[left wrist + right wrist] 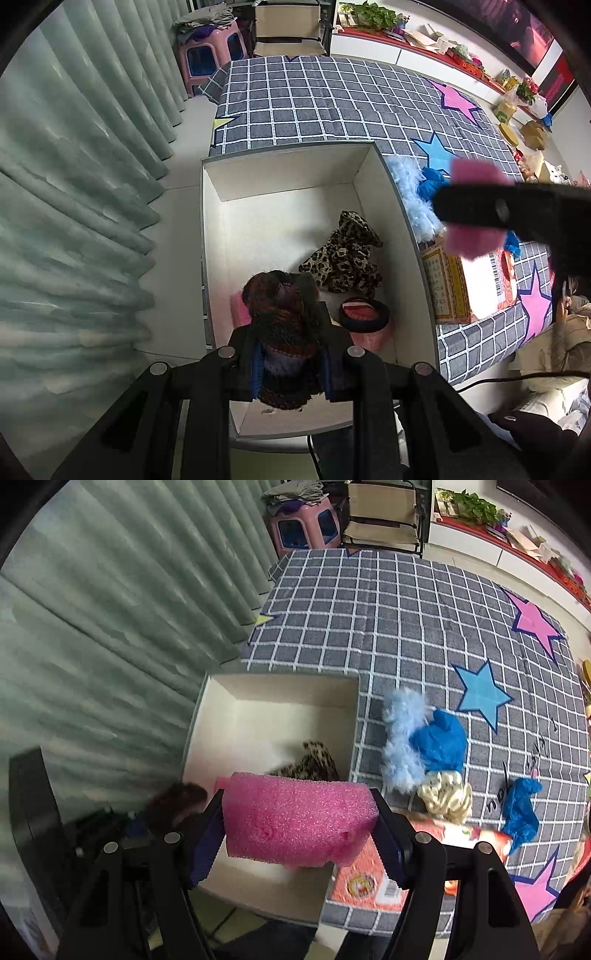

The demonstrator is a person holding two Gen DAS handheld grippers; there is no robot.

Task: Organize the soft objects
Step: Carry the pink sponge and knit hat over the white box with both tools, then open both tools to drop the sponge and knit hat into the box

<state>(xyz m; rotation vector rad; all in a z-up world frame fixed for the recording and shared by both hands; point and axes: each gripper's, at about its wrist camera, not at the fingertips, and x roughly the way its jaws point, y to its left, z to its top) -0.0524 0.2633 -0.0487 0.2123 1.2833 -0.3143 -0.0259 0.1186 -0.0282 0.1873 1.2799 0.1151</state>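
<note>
The white box is the landmark: an open-topped bin against the near edge of a bed covered by a checked, star-printed blanket. Inside it already lie a leopard-print fabric piece, a black-rimmed red item and a bit of pink foam near its left wall.

The left tongs are closed tight on a dark brown knitted bundle, held above the near end of the box and pointing steeply down. The right tongs grip a pink foam block across its width, jaws standing wide because the block is bulky; it hangs over the near right corner of the box, partly above the rim. Beside the box on the blanket, 4 soft things are not yet put away: a light blue fluffy piece, a blue crumpled cloth, a cream satin scrunchie and another blue cloth farther right.

The step in hand looks like dropping both held items into the box. To do it well, bring the foam block fully inside the rim before releasing, since it may bounce or catch on the right wall. Lower each item toward the free floor at the far end, not onto the pile. Release 1 at a time, so the 2 tongs stay clear of each other.
</note>
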